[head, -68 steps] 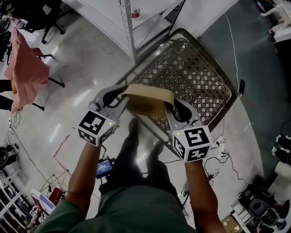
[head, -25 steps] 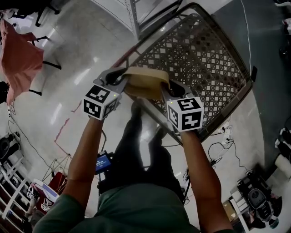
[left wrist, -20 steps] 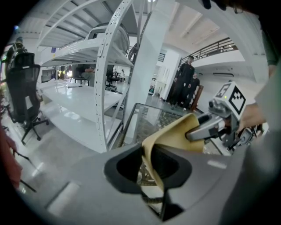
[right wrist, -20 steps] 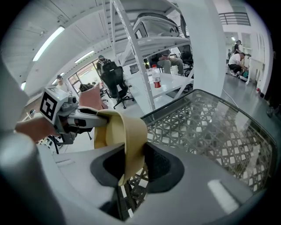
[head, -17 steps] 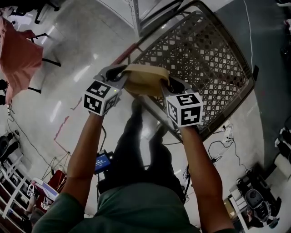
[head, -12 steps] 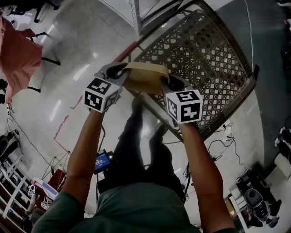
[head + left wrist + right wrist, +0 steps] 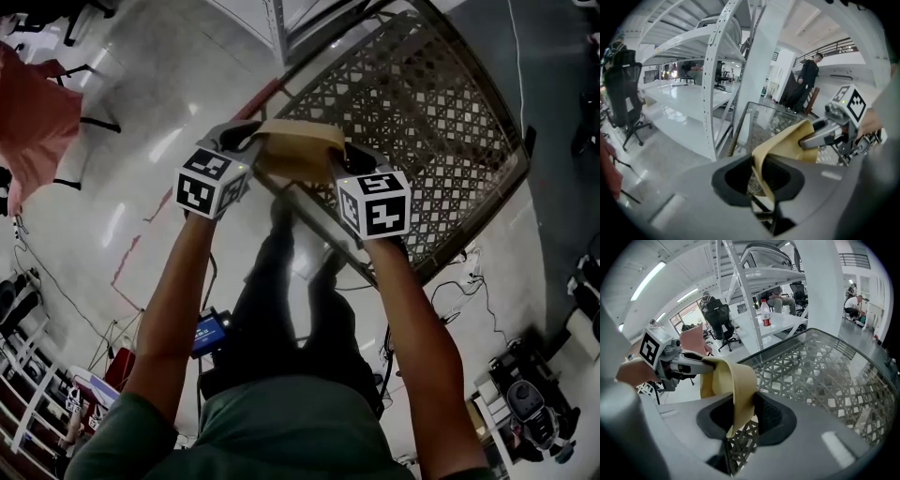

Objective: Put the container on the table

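Note:
A tan, thin-walled container [image 7: 298,148] hangs in the air over the near edge of the lattice-topped table [image 7: 441,122]. My left gripper [image 7: 248,142] is shut on its left rim and my right gripper [image 7: 345,161] is shut on its right rim. In the left gripper view the container wall [image 7: 761,157] is pinched between the jaws of the left gripper [image 7: 757,180], with the other gripper [image 7: 829,133] across it. In the right gripper view the container rim [image 7: 736,385] sits clamped in the right gripper [image 7: 740,420]. The table's glass-covered lattice [image 7: 820,376] lies below.
A white metal shelf rack [image 7: 281,28] stands just beyond the table, with a red-labelled bottle [image 7: 765,317] on it. A pink cloth [image 7: 37,122] hangs over a chair at the left. Cables [image 7: 459,291] trail on the floor. People stand and sit in the background.
Both grippers have sunk a little with the container still clamped between them, and have shifted toward the table's near edge. The grip looks unchanged.

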Demonstrator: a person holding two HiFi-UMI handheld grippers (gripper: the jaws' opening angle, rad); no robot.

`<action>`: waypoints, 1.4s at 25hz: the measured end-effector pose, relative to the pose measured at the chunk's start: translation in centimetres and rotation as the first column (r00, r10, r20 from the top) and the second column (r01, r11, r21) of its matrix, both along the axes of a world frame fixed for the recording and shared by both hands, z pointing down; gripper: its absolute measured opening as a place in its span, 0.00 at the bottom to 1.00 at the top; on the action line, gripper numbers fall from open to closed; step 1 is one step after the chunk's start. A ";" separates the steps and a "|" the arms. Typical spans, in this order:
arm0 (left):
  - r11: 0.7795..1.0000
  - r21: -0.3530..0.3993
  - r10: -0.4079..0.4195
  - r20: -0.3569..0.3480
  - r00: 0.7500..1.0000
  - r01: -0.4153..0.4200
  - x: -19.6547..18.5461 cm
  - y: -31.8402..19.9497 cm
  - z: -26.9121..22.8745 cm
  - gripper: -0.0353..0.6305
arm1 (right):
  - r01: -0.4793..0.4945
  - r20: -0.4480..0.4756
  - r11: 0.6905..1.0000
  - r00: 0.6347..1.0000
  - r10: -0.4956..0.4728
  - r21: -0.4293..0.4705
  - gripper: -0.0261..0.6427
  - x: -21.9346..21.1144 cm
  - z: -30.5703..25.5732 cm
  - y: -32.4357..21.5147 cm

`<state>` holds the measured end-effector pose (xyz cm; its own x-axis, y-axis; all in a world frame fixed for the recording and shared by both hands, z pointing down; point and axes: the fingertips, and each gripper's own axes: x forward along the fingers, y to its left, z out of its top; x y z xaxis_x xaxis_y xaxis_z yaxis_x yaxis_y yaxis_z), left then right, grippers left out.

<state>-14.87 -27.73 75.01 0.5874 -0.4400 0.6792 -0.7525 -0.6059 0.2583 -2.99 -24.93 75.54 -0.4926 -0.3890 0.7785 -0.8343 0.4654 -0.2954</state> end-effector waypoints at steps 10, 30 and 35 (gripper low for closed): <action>1.000 0.026 -0.002 0.034 0.999 0.001 0.3 -1.4 0.7 0.15 | -0.007 -0.015 1.000 1.000 0.007 -0.005 0.20 0.2 1.5 -1.1; 0.988 0.150 0.014 0.096 0.995 -0.028 1.4 -1.9 -5.9 0.42 | -0.046 -0.067 0.999 0.997 0.047 0.022 0.30 2.2 -2.3 -2.0; 0.970 0.238 0.026 0.063 0.998 -0.041 2.6 -1.9 -11.7 0.38 | -0.055 -0.042 0.995 0.997 0.059 0.081 0.30 2.8 -6.6 -1.9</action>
<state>-12.23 -29.65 63.35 0.5670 -0.5747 0.5901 -0.7402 -0.6699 0.0587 -0.23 -26.84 68.98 -0.4335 -0.4772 0.7645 -0.8717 0.4372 -0.2214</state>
